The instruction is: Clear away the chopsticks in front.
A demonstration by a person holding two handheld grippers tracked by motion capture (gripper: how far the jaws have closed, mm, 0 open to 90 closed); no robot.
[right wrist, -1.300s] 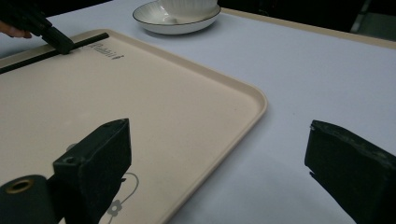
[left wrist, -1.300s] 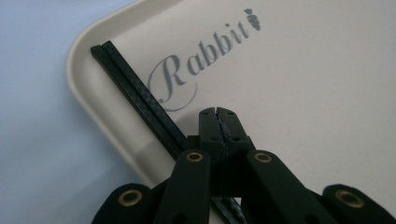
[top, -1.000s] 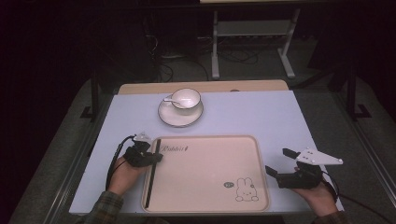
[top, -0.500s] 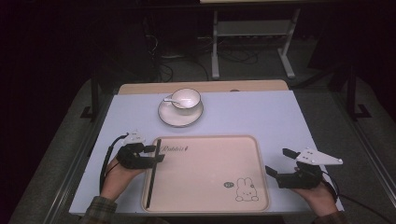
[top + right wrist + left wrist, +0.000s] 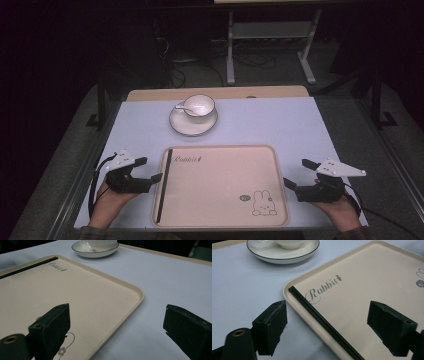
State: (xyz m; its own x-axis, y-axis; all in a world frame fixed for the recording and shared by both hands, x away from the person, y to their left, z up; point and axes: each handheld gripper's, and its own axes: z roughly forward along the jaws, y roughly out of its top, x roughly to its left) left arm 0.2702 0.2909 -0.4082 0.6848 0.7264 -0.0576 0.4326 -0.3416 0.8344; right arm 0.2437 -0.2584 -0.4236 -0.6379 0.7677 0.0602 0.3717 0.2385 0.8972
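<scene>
A beige tray (image 5: 220, 185) printed with "Rabbit" and a small rabbit drawing lies flat at the near middle of the pale blue table. A black strip (image 5: 164, 185) runs along its left side. My left gripper (image 5: 149, 169) is open just off the tray's left edge. In the left gripper view its jaws straddle the tray's rim (image 5: 287, 293) and the black strip (image 5: 322, 322). My right gripper (image 5: 296, 172) is open at the tray's right edge. In the right gripper view one jaw hangs over the tray (image 5: 75, 290) and the other over the table. Neither holds anything.
A white cup (image 5: 199, 106) with a spoon in it stands on a dark-rimmed saucer (image 5: 193, 126) behind the tray. A wooden strip (image 5: 220, 93) borders the table's far edge. Metal frame legs and cables (image 5: 265, 55) stand on the dark floor beyond.
The left gripper has drawn back toward the near edge and a little left, away from the tray's top-left corner. The right gripper has barely moved.
</scene>
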